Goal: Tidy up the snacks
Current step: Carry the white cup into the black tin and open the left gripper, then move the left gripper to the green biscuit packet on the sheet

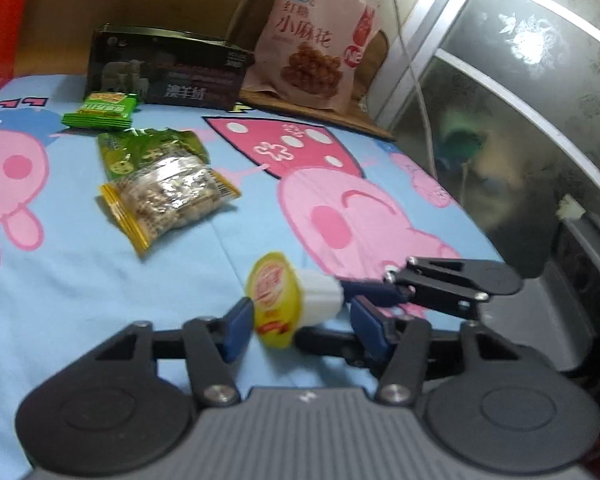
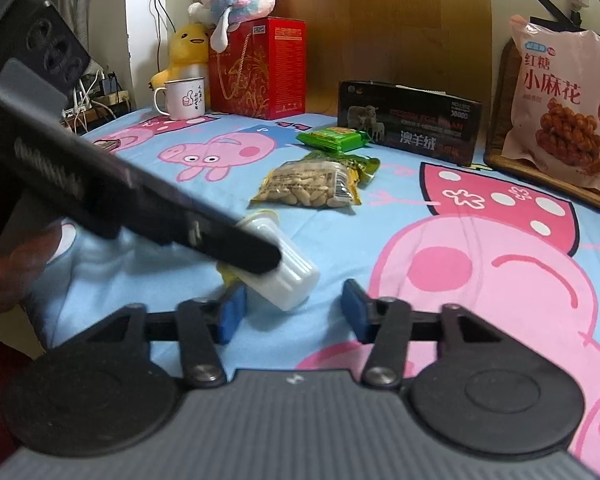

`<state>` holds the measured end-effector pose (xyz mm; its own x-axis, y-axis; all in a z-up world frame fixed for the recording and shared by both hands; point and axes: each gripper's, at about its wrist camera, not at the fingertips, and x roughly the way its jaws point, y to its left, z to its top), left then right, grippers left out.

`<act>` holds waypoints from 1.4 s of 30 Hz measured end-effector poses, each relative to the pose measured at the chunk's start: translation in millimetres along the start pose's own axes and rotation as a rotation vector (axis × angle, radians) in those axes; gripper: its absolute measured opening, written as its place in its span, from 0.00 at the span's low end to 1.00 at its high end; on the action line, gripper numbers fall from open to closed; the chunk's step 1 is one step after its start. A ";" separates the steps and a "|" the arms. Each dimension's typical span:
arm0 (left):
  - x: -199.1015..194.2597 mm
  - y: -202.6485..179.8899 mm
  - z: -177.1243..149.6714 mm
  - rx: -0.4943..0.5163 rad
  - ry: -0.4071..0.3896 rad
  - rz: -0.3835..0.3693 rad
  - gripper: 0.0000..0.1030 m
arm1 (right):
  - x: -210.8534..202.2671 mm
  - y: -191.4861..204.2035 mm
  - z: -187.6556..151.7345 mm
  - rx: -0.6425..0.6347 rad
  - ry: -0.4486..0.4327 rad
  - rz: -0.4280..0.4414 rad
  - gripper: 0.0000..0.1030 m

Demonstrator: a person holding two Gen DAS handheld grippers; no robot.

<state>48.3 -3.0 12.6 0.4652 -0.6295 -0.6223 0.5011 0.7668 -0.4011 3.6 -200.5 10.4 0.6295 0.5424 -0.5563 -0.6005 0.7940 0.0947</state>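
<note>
Down near the front of the blue cartoon-pig bedsheet [image 2: 328, 236], a small white ribbed plastic jelly cup with a yellow foil lid [image 1: 290, 300] lies on its side between the blue pads of the left gripper [image 1: 300, 320], whose jaws stand spread around it; its lid is at the left pad, and whether they touch is unclear. The right gripper [image 2: 294, 312] is also spread and holds nothing, with the cup just ahead of its left pad. Farther back sit a clear yellow-edged packet of pale nuts [image 2: 312, 188], overlapping a crinkled green snack packet [image 1: 152, 150], and a flat bright-green wrapper [image 2: 334, 138]. Behind them stand a black printed carton [image 2: 410, 122], closed, and a large pink bag of twisted fried dough [image 2: 564, 108]. A white enamel mug [image 2: 182, 98] shows no contents.
</note>
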 end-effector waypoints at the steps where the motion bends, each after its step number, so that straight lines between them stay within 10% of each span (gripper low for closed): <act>1: 0.9 1.8 3.0 -0.005 0.005 -0.007 0.46 | 0.4 -0.8 1.5 0.000 0.008 0.011 0.34; 14: -24.9 0.1 139.5 0.138 -0.230 0.066 0.47 | 12.8 -33.9 117.1 -0.147 -0.199 -0.098 0.34; 24: 60.5 71.0 249.2 0.007 -0.220 0.120 0.48 | 112.7 -134.1 199.9 0.009 -0.178 -0.121 0.34; 30: 111.7 106.4 255.5 -0.044 -0.166 0.180 0.60 | 173.0 -163.0 198.9 0.068 -0.101 -0.129 0.35; 36: 60.8 127.4 239.9 -0.098 -0.280 0.111 0.67 | 151.7 -161.3 183.7 0.091 -0.214 -0.170 0.39; 42: 14.3 166.2 182.3 -0.243 -0.245 0.154 0.67 | 124.7 -143.0 146.6 0.155 -0.167 0.048 0.41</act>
<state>271.2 92.6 59.6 0.6968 -0.4934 -0.5207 0.2375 0.8436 -0.4816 240.3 -206.1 48.6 0.6830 0.6079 -0.4049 -0.5566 0.7921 0.2506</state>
